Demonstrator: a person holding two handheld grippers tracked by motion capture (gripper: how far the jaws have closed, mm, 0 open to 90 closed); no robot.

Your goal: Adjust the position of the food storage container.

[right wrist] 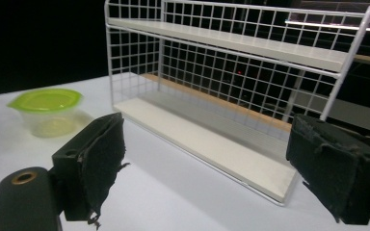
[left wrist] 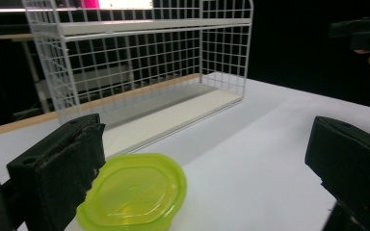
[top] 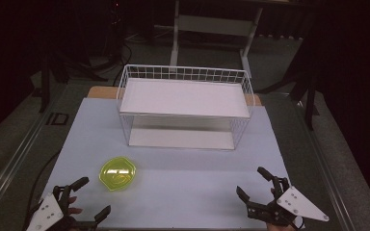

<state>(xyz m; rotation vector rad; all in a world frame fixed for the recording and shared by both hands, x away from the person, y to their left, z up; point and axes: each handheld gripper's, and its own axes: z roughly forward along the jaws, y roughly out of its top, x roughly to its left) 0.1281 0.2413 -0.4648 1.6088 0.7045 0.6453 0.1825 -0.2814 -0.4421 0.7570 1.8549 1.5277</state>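
The left gripper [top: 90, 196] is hovering at about 7 o'clock on the worktop [top: 183, 187], its jaws standing wide apart with nothing between them. The lidded green container [top: 119, 173] is sitting just beyond it, toward 1 o'clock from those jaws (near, but not touching). The right gripper [top: 251, 182] is waiting at about 5 o'clock, its jaws likewise spread and empty. The white wire shelf rack [top: 184, 107] is standing at 12 o'clock, well apart from both.
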